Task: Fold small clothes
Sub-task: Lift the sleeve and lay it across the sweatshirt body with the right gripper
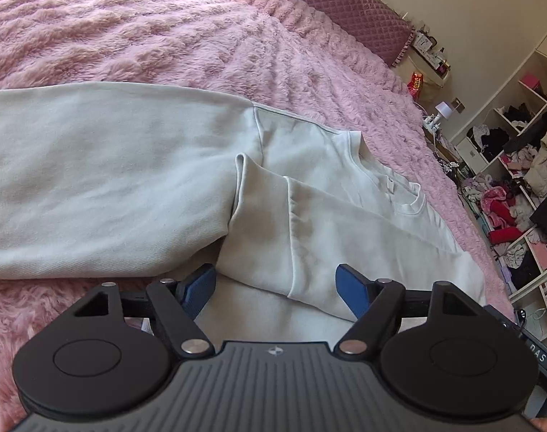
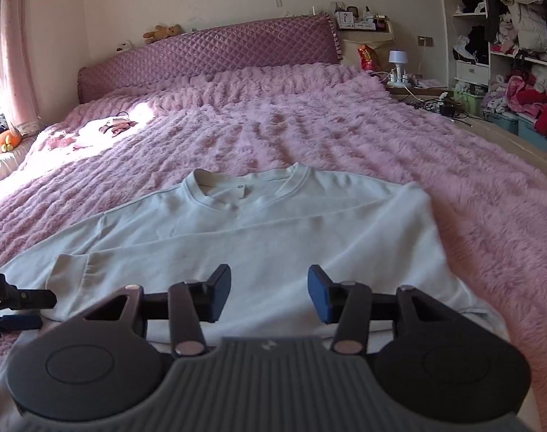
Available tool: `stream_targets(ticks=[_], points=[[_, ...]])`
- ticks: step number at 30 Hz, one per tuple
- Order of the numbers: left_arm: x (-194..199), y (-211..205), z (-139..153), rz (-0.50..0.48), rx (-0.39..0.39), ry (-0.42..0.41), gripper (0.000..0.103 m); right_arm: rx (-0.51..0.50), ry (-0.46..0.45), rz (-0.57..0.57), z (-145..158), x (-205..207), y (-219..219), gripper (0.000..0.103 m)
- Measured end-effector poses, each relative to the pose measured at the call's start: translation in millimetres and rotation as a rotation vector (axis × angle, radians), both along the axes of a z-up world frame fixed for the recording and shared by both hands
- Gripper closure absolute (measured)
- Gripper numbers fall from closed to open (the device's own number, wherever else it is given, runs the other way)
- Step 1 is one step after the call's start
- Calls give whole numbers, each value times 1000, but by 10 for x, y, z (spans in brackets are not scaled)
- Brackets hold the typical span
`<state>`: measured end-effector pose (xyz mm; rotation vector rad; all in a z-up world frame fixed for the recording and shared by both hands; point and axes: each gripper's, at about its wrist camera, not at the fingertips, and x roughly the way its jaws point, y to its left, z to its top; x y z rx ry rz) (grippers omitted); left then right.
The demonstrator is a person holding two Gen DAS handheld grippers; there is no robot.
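Left gripper [image 1: 276,289]: jaws spread wide, released, above the folded-in sleeve cuff [image 1: 266,216].
Sweatshirt [image 2: 266,230]: pale, lying flat on the pink fluffy bed cover [image 2: 345,136], neckline toward the headboard [image 2: 208,54].
Right gripper [image 2: 269,297]: jaws parted, nothing clasped, poised over the sweatshirt's lower body.

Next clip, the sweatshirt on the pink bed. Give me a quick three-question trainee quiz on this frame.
1. True or false: one sleeve of the sweatshirt is already folded across its chest.
2. What lies between the open jaws of the left gripper? A) the sleeve cuff B) the collar C) a sock
3. Fill in: the sweatshirt lies on a fluffy ___ blanket.

Key: 1 true; 2 A; 3 pink. The right gripper is open too, over the hem, gripping nothing.
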<state>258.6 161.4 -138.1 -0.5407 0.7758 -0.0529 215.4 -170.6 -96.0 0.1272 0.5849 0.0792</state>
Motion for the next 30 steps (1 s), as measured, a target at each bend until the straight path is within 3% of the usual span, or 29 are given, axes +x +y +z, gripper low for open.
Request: stream_targets(ticks=[3,5,6,7,9,11,16,18,23,24,26,30], points=[[81,-8,-79,38,9,11,18,40,53,-54,-124,-8,-343,59],[106,-23,-82,36,10,-5,34,57,68,-74,-186,-71,-465,59],[110,-34,-75,48,23,-8,49,56,70,-76,-208,-82,-495,59],[112,-33,-67,67,25,-9,56,50,71,-74,-231,-104,-496,59],[85,9,-52,92,-4,-29,96,32,63,-73,-264,-131,-493,59],[45,58,20,106,-26,-74,97,10,53,-77,-274,-121,-457,59],[-128,57,282,136,24,-198,97,-6,35,-96,-246,-47,-420,56],[-117,32,243,156,69,-170,97,-27,27,-110,-256,-31,-428,47],[-35,63,-159,147,62,-25,95,-42,113,-176,-410,96,-525,47],[-53,73,-185,158,71,-26,86,-32,135,-185,-448,114,-557,47],[-67,105,-180,153,46,-28,86,-25,156,-201,-520,115,-628,47],[-153,168,-54,135,5,-28,69,-57,151,-193,-488,54,-606,47]])
